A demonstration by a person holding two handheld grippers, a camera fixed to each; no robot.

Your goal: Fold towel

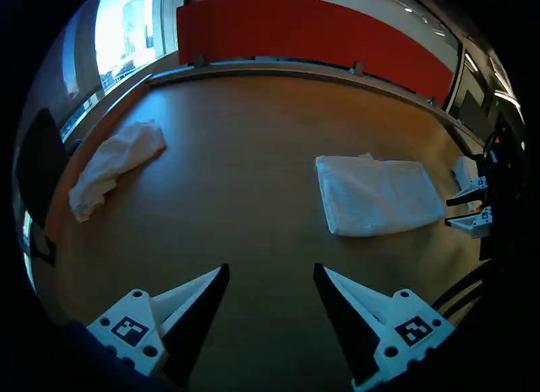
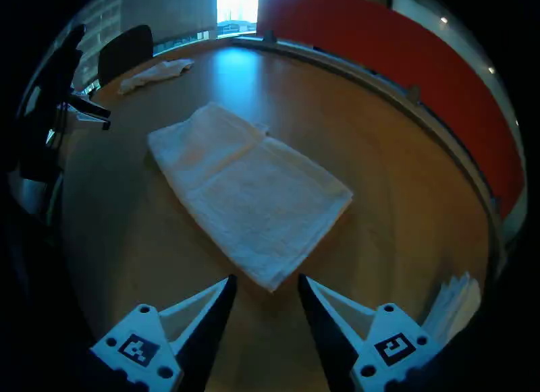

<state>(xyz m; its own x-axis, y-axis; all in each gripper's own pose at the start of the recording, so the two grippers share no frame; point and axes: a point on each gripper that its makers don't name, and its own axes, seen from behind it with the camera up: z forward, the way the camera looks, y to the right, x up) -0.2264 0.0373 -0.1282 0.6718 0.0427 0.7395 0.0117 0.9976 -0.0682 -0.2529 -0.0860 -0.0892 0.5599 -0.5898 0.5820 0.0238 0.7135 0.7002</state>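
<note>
The folded towel (image 2: 250, 193) lies flat on the worktop (image 2: 378, 162). The right hand-held gripper (image 2: 266, 284), open and empty, faces its near corner, probably for another fold. The left hand-held gripper (image 1: 270, 277) is open, empty and stands off.

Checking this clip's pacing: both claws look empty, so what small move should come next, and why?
Probably ease the right claw forward and close on the near corner of the folded towel. That claw is open, holds nothing, and the corner lies right between its tips; the left claw is open too, farther off.

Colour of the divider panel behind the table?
Red. The long flat divider panel shows best in the left gripper view.
</note>
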